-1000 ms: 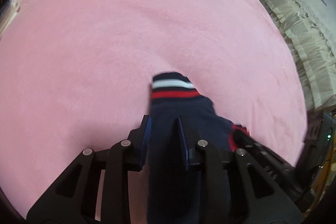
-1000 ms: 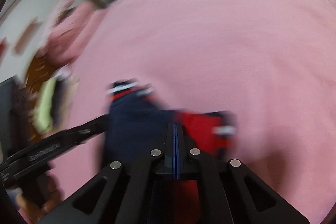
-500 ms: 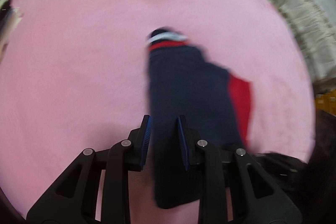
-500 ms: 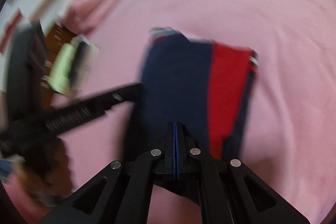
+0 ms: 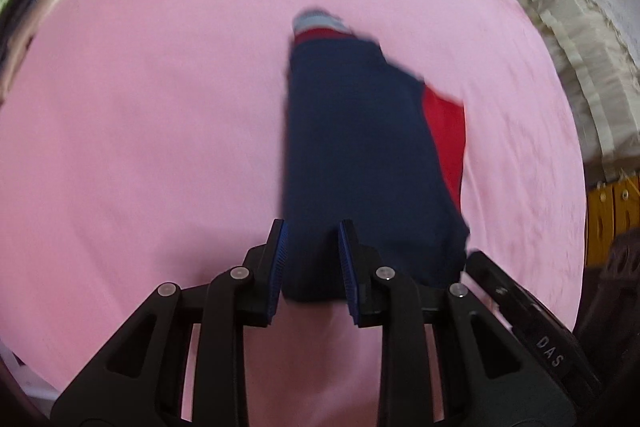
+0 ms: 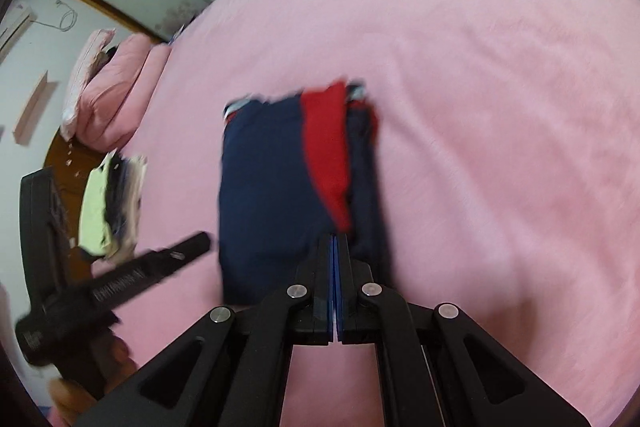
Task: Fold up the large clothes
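A folded navy garment [image 5: 356, 155] with a red panel [image 5: 446, 131] and a red and white striped cuff [image 5: 320, 25] lies on the pink bed [image 5: 160, 127]. My left gripper [image 5: 312, 259] has its jaws apart around the garment's near edge, with cloth between them. In the right wrist view the same garment [image 6: 272, 195] lies flat, and my right gripper [image 6: 333, 243] is shut, its tips at the near edge by the red panel [image 6: 328, 147]. Whether it pinches cloth is unclear. The left gripper [image 6: 132, 275] shows at the left.
Pink pillows [image 6: 112, 91] lie at the head of the bed. A stack of folded clothes [image 6: 114, 203] sits at the bed's left edge, also in the left wrist view [image 5: 24, 15]. A cream sofa [image 5: 568, 39] stands at the right.
Both grippers have pulled back toward the near side. The garment now lies stretched out flat on the bed, and the left gripper's jaws have stayed apart.
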Tool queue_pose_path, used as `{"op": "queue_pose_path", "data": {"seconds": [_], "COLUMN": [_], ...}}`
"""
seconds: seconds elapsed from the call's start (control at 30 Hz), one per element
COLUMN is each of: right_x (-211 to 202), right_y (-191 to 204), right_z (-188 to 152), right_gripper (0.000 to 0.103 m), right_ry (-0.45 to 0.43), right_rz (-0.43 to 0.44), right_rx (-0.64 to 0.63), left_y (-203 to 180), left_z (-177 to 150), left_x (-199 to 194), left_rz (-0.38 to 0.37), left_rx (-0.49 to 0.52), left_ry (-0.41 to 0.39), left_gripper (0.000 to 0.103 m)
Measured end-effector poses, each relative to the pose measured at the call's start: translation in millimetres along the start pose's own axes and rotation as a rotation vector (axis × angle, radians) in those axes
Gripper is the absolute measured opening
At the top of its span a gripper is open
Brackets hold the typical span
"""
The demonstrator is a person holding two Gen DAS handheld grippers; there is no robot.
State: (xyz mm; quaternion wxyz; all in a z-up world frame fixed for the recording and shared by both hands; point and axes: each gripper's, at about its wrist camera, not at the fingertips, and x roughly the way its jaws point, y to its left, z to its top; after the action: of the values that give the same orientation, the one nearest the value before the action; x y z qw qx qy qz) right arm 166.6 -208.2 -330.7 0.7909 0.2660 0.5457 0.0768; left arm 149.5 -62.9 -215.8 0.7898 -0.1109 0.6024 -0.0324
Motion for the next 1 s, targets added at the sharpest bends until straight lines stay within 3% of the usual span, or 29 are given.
{"op": "queue_pose_path", "data": {"seconds": [0.1, 0.17, 0.2, 0.3, 0.47, 0.53, 0.57, 0.73, 0.8, 1.0], "right_x": [16.8, 34.1, 33.2, 34.1, 31.7, 28.0, 23.8, -5.0, -15.5, -36.1], "right_y": [11.0, 18.3, 15.3, -0.4, -14.6, -11.5, -6.5, 31.9, 49.5, 81.8], "right_z": [-15.0, -26.7, -27.4, -29.5, -31.9, -31.6, -31.2, -27.4, -15.3, -7.4], "right_gripper": [0.000, 0.000, 0.000, 0.002, 0.014, 0.029, 0.034, 0.071, 0.079, 0.082], "right_ry": [0.059, 0.090, 0.096, 0.122, 0.269, 0.292, 0.290, 0.223, 0.205, 0.187], "right_rz": [-0.065, -0.222, -0.260, -0.282, -0.329, -0.335, -0.341, -0.367, -0.370, -0.385], "right_rx": [-0.037, -0.080, -0.073, 0.000, 0.033, 0.026, 0.014, -0.067, -0.100, -0.162], "left_y": [-3.5, -4.5, -4.2, -1.1, -0.3, 1.6, 2.5, 5.9, 7.9, 15.6], "left_z": [-17.8, -22.0, -23.6, -25.6, -27.7, -26.6, -26.5, -20.9, -15.3, -5.6], "left_x": [13.6, 14.4, 13.4, 10.6, 1.6, -4.8, -7.1, -25.8, -32.5, -53.0], "left_rz": [0.043, 0.063, 0.074, 0.101, 0.137, 0.168, 0.178, 0.204, 0.195, 0.186], "left_rx": [0.001, 0.008, 0.004, -0.021, 0.003, 0.020, 0.023, 0.026, 0.018, -0.031], "left_ry": [0.033, 0.021, 0.024, 0.046, 0.097, 0.116, 0.127, 0.143, 0.143, 0.142], "left_gripper": [0.023, 0.027, 0.031, 0.040, 0.040, 0.043, 0.049, 0.063, 0.072, 0.075]}}
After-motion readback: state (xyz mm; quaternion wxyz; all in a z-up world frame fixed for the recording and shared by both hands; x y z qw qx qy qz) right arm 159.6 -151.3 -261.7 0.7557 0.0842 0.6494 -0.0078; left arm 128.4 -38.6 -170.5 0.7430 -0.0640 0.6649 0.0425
